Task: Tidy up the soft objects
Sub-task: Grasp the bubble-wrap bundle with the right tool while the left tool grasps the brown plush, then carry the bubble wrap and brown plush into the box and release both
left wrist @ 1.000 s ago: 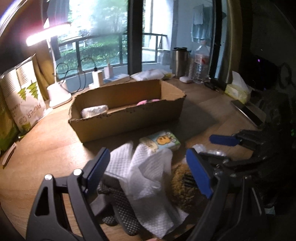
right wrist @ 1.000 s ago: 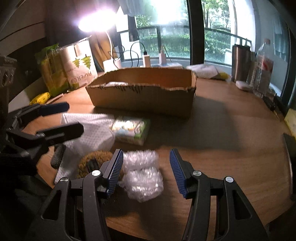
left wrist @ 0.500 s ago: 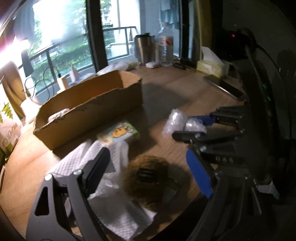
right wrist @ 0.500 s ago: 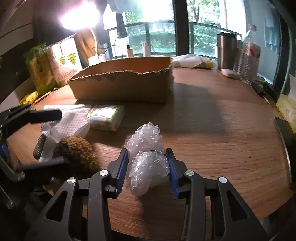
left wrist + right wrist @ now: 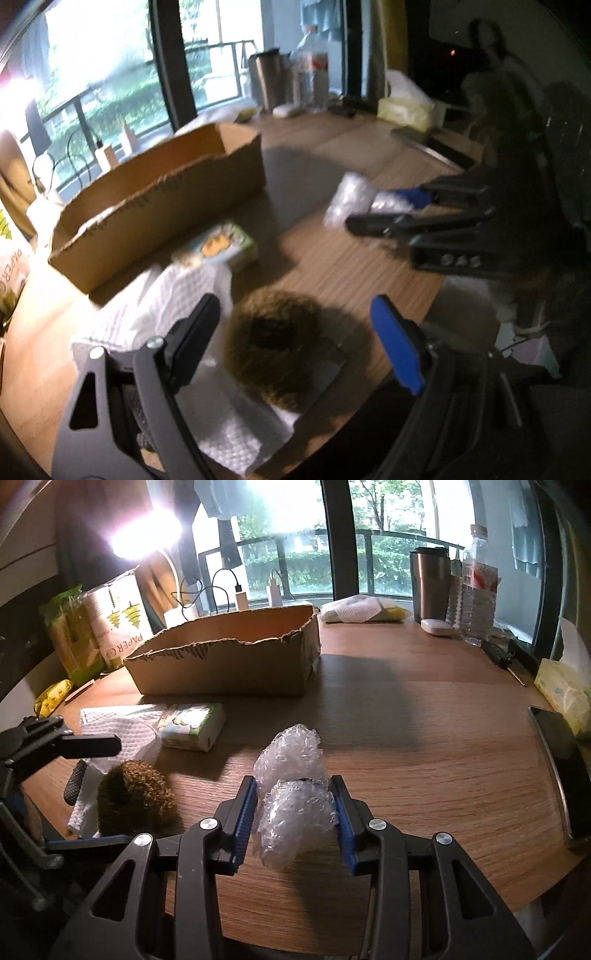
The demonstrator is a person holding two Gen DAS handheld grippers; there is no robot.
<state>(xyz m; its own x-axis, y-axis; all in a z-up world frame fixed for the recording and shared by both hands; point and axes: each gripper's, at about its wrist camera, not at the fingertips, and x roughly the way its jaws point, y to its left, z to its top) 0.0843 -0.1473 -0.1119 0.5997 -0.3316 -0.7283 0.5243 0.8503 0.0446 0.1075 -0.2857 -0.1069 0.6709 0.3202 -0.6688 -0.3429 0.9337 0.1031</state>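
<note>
My right gripper [image 5: 295, 812] is shut on a wad of clear bubble wrap [image 5: 291, 782] and holds it just above the wooden table [image 5: 424, 738]. It shows too in the left wrist view [image 5: 351, 199]. My left gripper [image 5: 295, 343] is open, its fingers on either side of a brown fuzzy ball [image 5: 277, 339], also seen from the right wrist [image 5: 133, 797]. The ball lies on a white paper towel [image 5: 173, 295]. A tissue pack [image 5: 192, 725] lies in front of the open cardboard box [image 5: 229, 664].
A dark dotted glove [image 5: 75, 781] lies by the towel. Paper cup packs [image 5: 118, 624] and a lamp stand at the left. A steel tumbler [image 5: 430, 583], a water bottle [image 5: 478, 594], a tissue box [image 5: 561, 690] and a phone [image 5: 561, 764] are at the right.
My right gripper closed on the bubble wrap and lifted it slightly. My left gripper swung right from the towel and glove to straddle the fuzzy ball.
</note>
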